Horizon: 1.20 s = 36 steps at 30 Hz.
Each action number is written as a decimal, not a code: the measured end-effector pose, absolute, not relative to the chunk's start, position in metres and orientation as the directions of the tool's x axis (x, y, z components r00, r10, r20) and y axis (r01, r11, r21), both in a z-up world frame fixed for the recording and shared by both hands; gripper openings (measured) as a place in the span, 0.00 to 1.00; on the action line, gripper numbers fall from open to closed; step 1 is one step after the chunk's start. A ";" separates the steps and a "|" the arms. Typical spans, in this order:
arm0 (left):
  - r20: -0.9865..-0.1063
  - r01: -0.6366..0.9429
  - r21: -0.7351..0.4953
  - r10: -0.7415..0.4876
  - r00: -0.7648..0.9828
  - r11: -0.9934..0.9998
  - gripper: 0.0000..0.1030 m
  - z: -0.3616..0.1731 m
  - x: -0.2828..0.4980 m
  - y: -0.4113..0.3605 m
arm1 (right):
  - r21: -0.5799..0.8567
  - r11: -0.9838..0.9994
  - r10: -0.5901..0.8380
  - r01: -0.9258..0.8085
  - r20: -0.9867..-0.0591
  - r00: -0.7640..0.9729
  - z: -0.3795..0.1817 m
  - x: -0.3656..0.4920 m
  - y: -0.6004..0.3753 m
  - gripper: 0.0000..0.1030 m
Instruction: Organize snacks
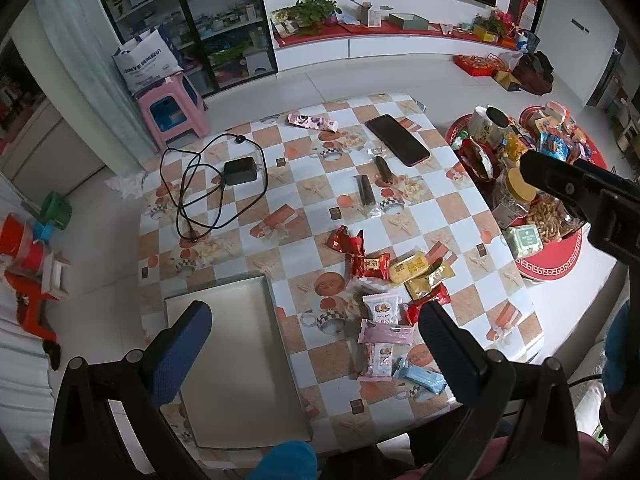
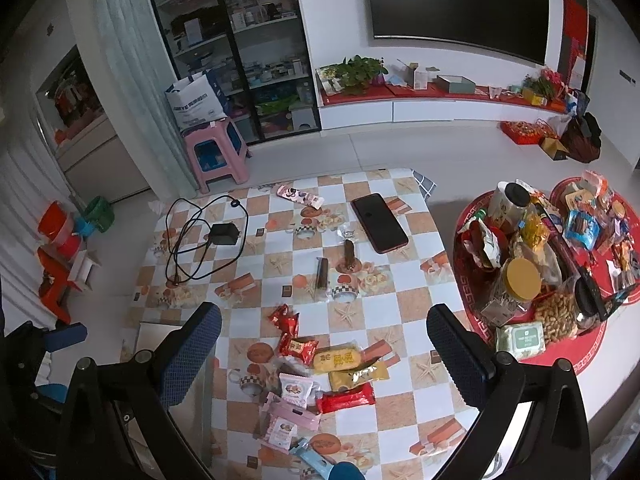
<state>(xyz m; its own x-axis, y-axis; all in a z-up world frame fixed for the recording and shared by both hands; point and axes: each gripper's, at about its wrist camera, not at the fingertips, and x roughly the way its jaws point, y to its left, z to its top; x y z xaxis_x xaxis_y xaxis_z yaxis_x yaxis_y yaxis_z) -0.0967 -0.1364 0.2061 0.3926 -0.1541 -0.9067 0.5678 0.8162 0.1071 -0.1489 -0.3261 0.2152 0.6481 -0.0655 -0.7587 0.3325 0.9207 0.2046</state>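
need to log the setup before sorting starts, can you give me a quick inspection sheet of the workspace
Surface: table under a checkered cloth, mostly bare at the far left.
Job's things: loose wrapped snacks piled at the near middle; two dark bars further back; tray at the near left, nothing in it.
Clutter: phone and a pink packet at the far edge.
Grippers: left gripper open above tray and pile; right gripper open above the pile; neither holds anything.
Cables: black charger with looped cord on the far left.
Surroundings: red trays of snacks to the right, pink stool, television, glass cabinet.
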 end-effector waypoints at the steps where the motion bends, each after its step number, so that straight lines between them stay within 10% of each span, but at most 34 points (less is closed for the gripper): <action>1: -0.907 0.568 0.107 -0.154 0.393 0.816 1.00 0.206 -0.097 -0.136 | 0.206 0.917 -0.070 0.342 -0.760 0.646 0.214 -0.146 -0.327 1.00; 36: -0.804 0.549 0.389 -0.017 0.594 0.740 1.00 0.222 -0.107 -0.146 | 0.199 0.923 -0.063 0.329 -0.766 0.640 0.214 -0.136 -0.319 1.00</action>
